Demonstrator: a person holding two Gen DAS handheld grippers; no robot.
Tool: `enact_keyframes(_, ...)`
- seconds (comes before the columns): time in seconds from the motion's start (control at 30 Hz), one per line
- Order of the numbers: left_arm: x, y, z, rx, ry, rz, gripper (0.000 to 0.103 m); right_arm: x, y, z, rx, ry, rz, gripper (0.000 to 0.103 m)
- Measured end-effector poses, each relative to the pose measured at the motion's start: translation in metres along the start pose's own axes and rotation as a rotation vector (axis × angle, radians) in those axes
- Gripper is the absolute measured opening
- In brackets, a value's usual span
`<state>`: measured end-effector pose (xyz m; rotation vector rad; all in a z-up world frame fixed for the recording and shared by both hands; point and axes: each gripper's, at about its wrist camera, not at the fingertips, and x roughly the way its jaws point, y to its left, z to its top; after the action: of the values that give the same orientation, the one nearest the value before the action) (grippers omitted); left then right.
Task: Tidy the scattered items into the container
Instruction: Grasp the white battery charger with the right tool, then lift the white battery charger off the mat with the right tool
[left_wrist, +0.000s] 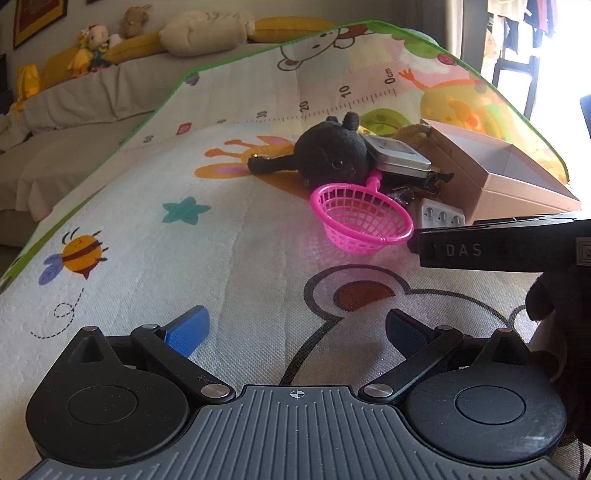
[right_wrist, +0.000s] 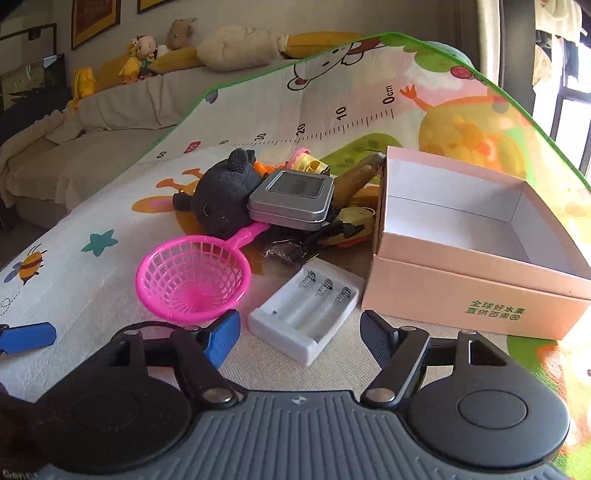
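Play mat (right_wrist: 110, 192) laid over a bed or sofa, not a worktop; scattered pile at its middle, pink cardboard box (right_wrist: 476, 291) just right of pile, open-topped and empty inside as far as seen. Right gripper (right_wrist: 299, 332) low over mat, jaws standing wide with nothing between the pads; white battery holder (right_wrist: 303, 317) directly ahead of the gap, near but not touched. Left gripper (left_wrist: 295, 332) likewise wide and empty, well back from pile, over bare mat. Nearest items: battery holder, three bare springs showing, no cells; judged light, rigid, smooth plastic, so likely to skid; best taken across the long side walls, pads clear of springs. Pink plastic strainer (right_wrist: 192, 280) just left of holder, handle running under metal tin (right_wrist: 291, 203); judged very light, thin mesh flexible; take by rim or handle, expect tin to shift. Tin leaning on black plush toy (right_wrist: 221, 199); stiff, slick, heavier than the rest; grip across short edges. Plush soft, forgiving, any pinch of body adequate. Dark wrappers and yellow pieces behind: too cluttered to identify.
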<state>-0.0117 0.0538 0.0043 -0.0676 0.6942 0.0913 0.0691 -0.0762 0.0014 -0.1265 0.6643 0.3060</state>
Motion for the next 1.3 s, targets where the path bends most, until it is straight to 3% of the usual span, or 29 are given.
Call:
enact_keyframes(0.03,0.0,0.0,0.0,0.0,0.0,-0.001,0.103,0.005,0.001,0.001,-0.008,0.006,-0.007,0.066)
enact_keyframes(0.17,0.0,0.0,0.0,-0.002,-0.001,-0.005,0.103,0.001,-0.005,-0.005,-0.035,0.02,0.009,0.057)
enact_keyframes(0.33,0.001,-0.002,0.0,0.013,0.006,0.005,0.103,-0.042,-0.029,-0.032,-0.117,0.062,0.112,0.052)
enact_keyframes(0.43,0.002,-0.004,0.0,0.025,0.011,0.015,0.103,-0.072,-0.047,-0.054,-0.201,0.072,0.109,0.05)
enact_keyframes(0.5,0.003,-0.005,0.001,0.031,0.014,0.02,0.103,-0.086,-0.061,-0.066,-0.248,0.066,0.049,0.051)
enact_keyframes(0.57,0.003,-0.005,0.001,0.034,0.016,0.023,0.103,-0.092,-0.08,-0.073,-0.257,0.051,-0.078,0.06)
enact_keyframes(0.63,0.003,-0.005,0.001,0.035,0.019,0.021,0.103,-0.088,-0.102,-0.075,-0.219,0.052,-0.237,0.067)
enact_keyframes(0.7,0.004,-0.006,0.005,0.036,0.026,0.0,0.103,-0.087,-0.122,-0.072,-0.121,0.062,-0.292,0.069)
enact_keyframes(0.83,0.009,-0.015,0.023,0.053,-0.011,-0.064,0.103,-0.095,-0.136,-0.072,0.084,0.031,-0.145,0.084)
enact_keyframes(0.93,0.02,-0.031,0.042,0.113,-0.083,-0.03,0.103,-0.098,-0.114,-0.076,0.082,-0.004,-0.055,0.087)
enact_keyframes(1.0,0.029,-0.039,0.051,0.151,-0.09,-0.034,0.103,-0.097,-0.1,-0.077,0.077,-0.024,-0.013,0.09)
enact_keyframes(1.17,0.047,-0.058,0.06,0.248,-0.103,-0.043,0.103,-0.088,-0.078,-0.08,0.049,-0.011,0.034,0.094)
enact_keyframes(1.3,0.053,-0.062,0.058,0.273,-0.097,-0.034,0.099,-0.08,-0.091,-0.078,0.133,0.025,0.043,0.1)
